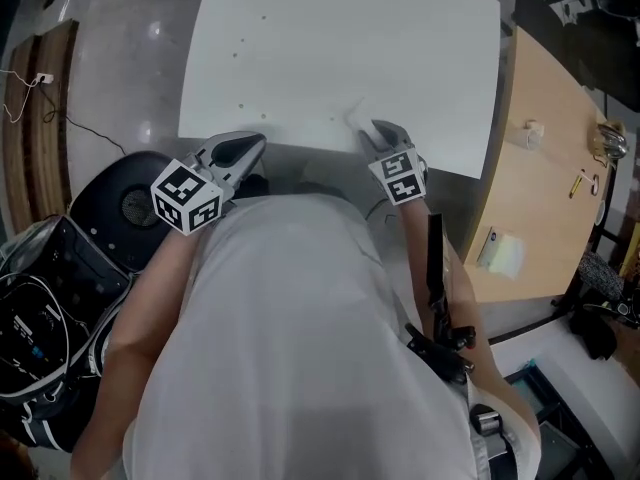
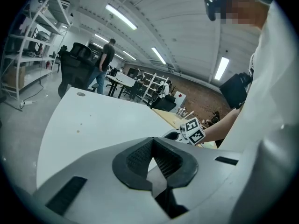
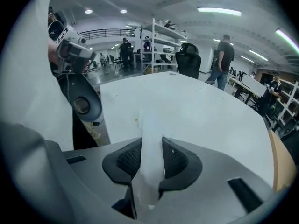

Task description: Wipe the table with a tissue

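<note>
The white table (image 1: 340, 38) fills the top of the head view, and both grippers are at its near edge. My right gripper (image 1: 378, 126) is shut on a white tissue (image 1: 357, 116), whose loose end reaches onto the tabletop. In the right gripper view the tissue (image 3: 150, 157) stands as a strip pinched between the dark pads (image 3: 128, 160), above the table (image 3: 196, 111). My left gripper (image 1: 252, 145) hovers at the table's near left edge. In its own view its tips (image 2: 152, 141) meet with nothing between them, over the table (image 2: 93, 120).
A wooden desk (image 1: 540, 188) with small items adjoins the white table on the right. A black round stool (image 1: 135, 203) and a dark bag (image 1: 40, 308) sit on the floor to my left. Shelves, chairs and people stand far behind.
</note>
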